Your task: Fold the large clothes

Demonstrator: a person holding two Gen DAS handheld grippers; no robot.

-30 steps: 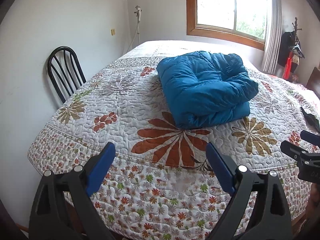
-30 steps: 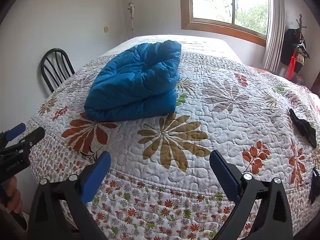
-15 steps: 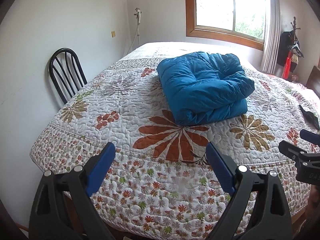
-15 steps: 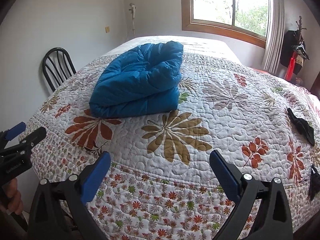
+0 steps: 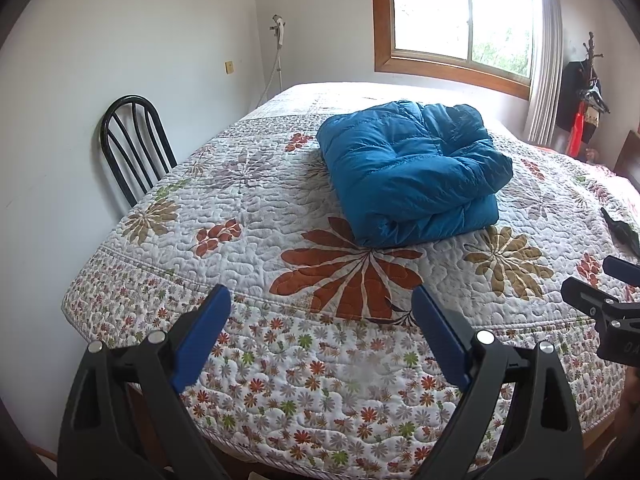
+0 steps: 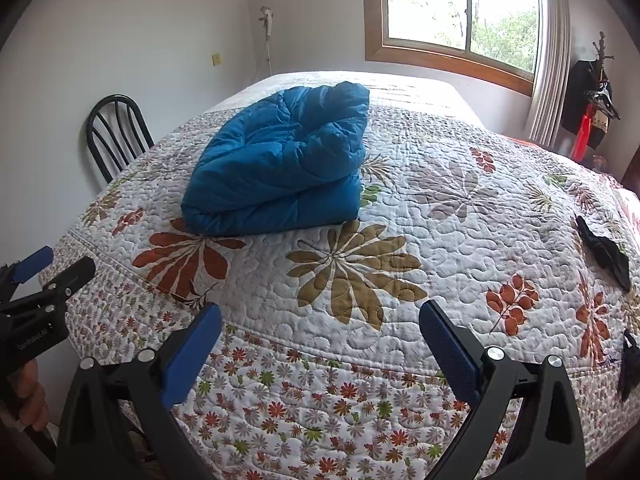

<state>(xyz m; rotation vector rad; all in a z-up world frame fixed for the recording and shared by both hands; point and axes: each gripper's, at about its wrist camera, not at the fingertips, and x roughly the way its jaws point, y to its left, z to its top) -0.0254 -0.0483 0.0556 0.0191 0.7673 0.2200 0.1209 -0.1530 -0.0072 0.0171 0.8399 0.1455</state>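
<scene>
A blue puffy jacket (image 5: 412, 172) lies folded into a thick bundle on the flowered quilt (image 5: 248, 208) of the bed; it also shows in the right wrist view (image 6: 280, 164). My left gripper (image 5: 320, 332) is open and empty, held off the near edge of the bed, well short of the jacket. My right gripper (image 6: 320, 340) is open and empty too, off the near edge and to the right of the jacket. Each gripper shows at the edge of the other's view.
A black metal chair (image 5: 132, 152) stands against the left wall beside the bed. Dark small items (image 6: 604, 252) lie on the quilt at the right. A window (image 5: 460, 12) is behind the bed, and a coat stand (image 5: 588, 96) is in the far right corner.
Both grippers have drawn back from the bed, so the jacket and quilt look farther away. The jacket has not moved. Both stay open.
</scene>
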